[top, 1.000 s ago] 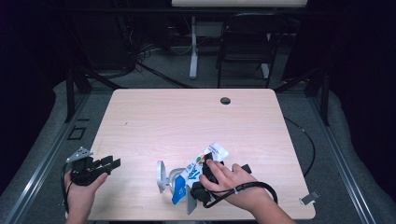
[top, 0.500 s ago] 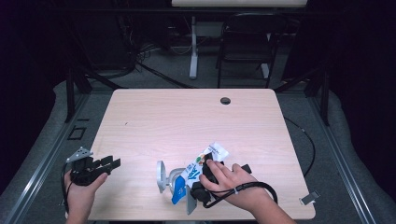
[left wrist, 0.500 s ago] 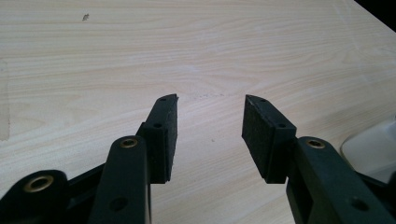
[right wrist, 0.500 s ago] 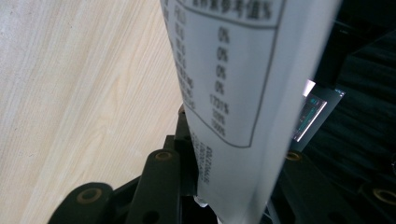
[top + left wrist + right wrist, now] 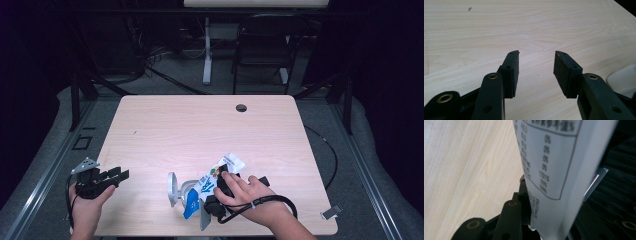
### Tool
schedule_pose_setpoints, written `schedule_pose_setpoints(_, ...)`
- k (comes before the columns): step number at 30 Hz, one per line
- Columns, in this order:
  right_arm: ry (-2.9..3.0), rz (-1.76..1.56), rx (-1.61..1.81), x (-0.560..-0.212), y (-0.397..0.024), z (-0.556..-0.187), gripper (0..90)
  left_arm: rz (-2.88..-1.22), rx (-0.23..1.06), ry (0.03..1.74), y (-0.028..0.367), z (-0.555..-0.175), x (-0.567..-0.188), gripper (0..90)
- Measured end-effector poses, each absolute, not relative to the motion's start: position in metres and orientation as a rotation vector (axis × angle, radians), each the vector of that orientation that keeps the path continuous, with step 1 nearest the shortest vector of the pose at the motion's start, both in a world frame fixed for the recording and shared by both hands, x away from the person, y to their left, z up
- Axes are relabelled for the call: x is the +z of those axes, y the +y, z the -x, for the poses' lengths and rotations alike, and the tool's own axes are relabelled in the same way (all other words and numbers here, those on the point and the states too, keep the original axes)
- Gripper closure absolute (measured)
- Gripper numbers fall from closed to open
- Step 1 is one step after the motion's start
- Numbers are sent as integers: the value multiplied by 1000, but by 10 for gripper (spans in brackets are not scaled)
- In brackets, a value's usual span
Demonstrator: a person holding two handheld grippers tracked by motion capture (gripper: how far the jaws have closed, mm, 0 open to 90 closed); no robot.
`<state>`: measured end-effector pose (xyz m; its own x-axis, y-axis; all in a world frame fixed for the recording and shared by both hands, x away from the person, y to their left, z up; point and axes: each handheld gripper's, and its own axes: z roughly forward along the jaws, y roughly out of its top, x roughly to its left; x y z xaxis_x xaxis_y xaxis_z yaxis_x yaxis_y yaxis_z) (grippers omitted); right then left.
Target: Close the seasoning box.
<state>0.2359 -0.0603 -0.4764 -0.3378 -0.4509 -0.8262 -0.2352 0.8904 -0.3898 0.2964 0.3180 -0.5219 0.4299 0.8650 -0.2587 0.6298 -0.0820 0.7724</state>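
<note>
White packet (image 5: 220, 176) with blue print, nutrition table on back, lying tilted on surface near front edge, between hand-held gripper jaws.

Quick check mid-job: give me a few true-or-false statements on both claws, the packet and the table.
1. The left claw is open with nothing between its jaws. True.
2. The right claw has a printed white packet between its jaws. True.
3. The left claw grips the packet. False: it sits apart, at the left edge of the table.
4. The packet lies at the table's far edge. False: it is near the front edge.
</note>
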Motion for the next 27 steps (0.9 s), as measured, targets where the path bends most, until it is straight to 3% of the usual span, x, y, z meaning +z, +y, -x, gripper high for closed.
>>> schedule_pose_setpoints(27,2001,458,-195,-477,-61,-234,835,-1796,332,1288,318,-297,-524,562)
